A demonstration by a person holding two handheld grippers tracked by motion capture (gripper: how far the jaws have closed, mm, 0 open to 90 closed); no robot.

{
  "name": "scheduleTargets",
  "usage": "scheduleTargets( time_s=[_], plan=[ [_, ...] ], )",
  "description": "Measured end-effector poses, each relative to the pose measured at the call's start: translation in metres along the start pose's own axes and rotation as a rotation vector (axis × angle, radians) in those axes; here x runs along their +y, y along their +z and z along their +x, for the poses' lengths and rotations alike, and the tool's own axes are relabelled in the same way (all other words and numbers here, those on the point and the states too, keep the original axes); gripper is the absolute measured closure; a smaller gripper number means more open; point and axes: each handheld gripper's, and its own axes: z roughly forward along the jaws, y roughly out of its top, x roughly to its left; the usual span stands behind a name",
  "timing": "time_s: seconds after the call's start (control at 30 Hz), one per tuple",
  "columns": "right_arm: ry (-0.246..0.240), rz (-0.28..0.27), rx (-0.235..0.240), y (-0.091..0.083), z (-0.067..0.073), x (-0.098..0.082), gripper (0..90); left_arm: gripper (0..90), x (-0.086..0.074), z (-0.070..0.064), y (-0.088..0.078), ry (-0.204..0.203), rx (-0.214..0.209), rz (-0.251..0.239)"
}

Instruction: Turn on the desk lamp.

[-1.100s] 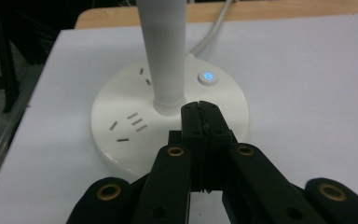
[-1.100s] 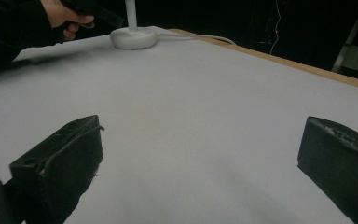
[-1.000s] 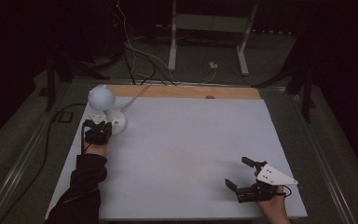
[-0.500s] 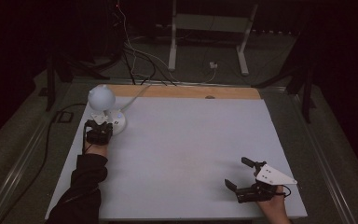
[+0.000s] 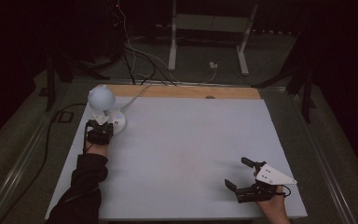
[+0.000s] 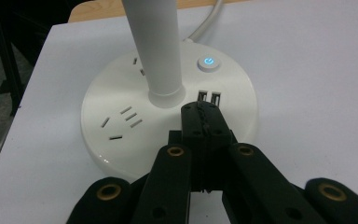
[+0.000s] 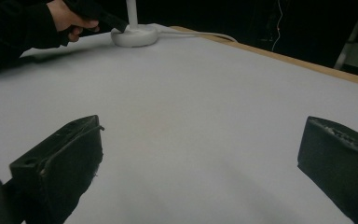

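Lamp stem (image 6: 151, 46) cut off above

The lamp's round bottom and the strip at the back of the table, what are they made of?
The lamp base looks like smooth white plastic: it is glossy, with moulded socket slots and a lit power button. The strip along the table's far edge looks like bare wood, tan and matte, though its grain is too small to tell.

We see a white table (image 5: 191, 158) with a wooden strip (image 5: 186, 91) along its far edge. Behind it, on the dark floor, cables (image 5: 135, 60) lie near a white metal stand (image 5: 209, 42), and a small white plug (image 5: 213, 66) lies there too.
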Motion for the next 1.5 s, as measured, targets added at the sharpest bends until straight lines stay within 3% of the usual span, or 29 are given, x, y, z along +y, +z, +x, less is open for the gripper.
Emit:
scheduleTargets(
  time_s=[0.1,0.2,0.3,0.4,0.67,0.83,0.9,1.0,1.07,1.13,1.23,1.5],
  plan=[
    [0.001,-0.002,0.000,0.000,0.000,0.000,0.0,90.0,0.001,-0.002,0.001,0.011,-0.021,0.008],
    [0.001,0.002,0.000,0.000,0.000,0.000,0.0,90.0,0.000,-0.007,0.001,0.041,0.001,0.006],
    [0.000,-0.003,-0.001,-0.001,0.000,0.000,0.0,90.0,0.000,-0.004,0.001,0.013,-0.013,0.003],
    [0.004,0.000,0.000,0.000,-0.001,0.000,0.0,90.0,0.000,-0.004,0.000,0.023,0.006,0.000],
    [0.004,0.004,0.004,0.000,-0.001,-0.001,0.0,90.0,-0.001,-0.001,0.001,0.017,0.005,-0.013],
    [0.004,0.005,0.005,0.001,-0.001,-0.001,0.0,90.0,-0.001,-0.003,0.002,0.040,-0.019,0.000],
    [0.006,0.005,0.005,0.001,-0.001,-0.001,0.0,90.0,-0.001,-0.006,0.002,0.059,0.002,0.002],
    [0.003,0.004,0.004,0.000,0.000,0.000,0.0,90.0,-0.001,-0.003,0.002,0.023,-0.023,-0.006],
    [0.008,0.002,0.004,0.000,0.000,0.000,0.0,90.0,0.000,-0.003,0.002,0.034,-0.021,-0.003],
    [0.006,0.003,0.004,0.000,0.000,-0.001,0.0,90.0,0.000,0.001,0.001,0.006,-0.027,-0.016],
    [0.008,0.000,0.005,0.000,0.000,0.000,0.0,90.0,0.000,0.005,-0.001,-0.004,-0.015,-0.027],
    [0.004,0.006,0.004,0.000,0.000,-0.001,0.0,90.0,0.000,0.008,0.001,0.002,-0.019,-0.023]
  ],
)
